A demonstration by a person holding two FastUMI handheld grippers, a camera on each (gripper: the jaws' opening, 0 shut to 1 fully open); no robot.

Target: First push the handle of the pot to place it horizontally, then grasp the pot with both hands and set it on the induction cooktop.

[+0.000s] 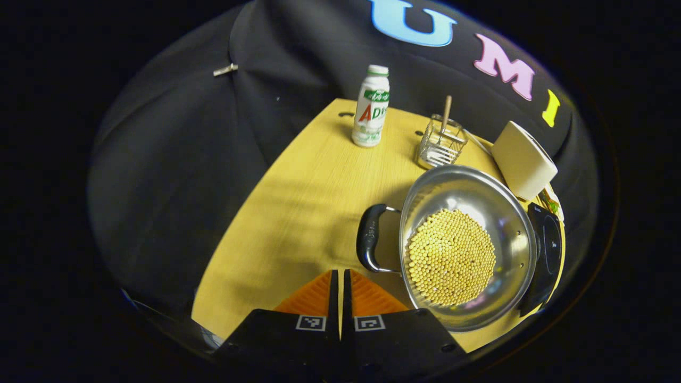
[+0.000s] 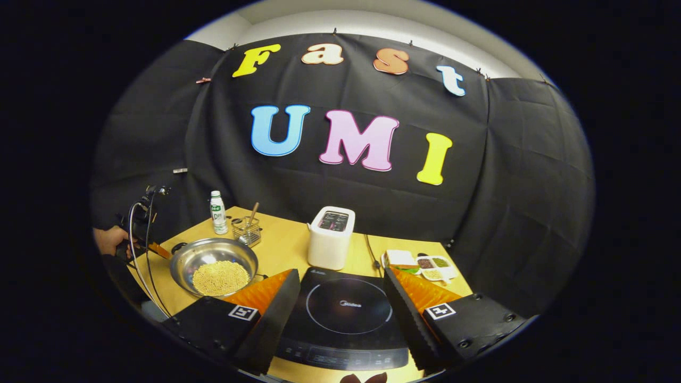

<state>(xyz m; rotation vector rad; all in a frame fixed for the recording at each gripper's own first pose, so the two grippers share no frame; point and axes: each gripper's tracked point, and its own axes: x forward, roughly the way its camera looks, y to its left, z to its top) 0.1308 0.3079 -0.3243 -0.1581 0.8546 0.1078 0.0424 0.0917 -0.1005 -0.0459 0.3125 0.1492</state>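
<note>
While left gripper (image 1: pixel 340 282) is closed and right gripper (image 2: pixel 340 298) spread, bean-filled steel pot (image 1: pixel 468 244) gleams.

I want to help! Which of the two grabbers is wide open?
The right gripper, hovering over the black cooktop, has its fingers spread far apart. The left gripper, near the pot's handle, is closed tight.

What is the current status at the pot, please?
Left gripper shut, near pot handle. Right gripper open over cooktop. Pot still on table.
</note>
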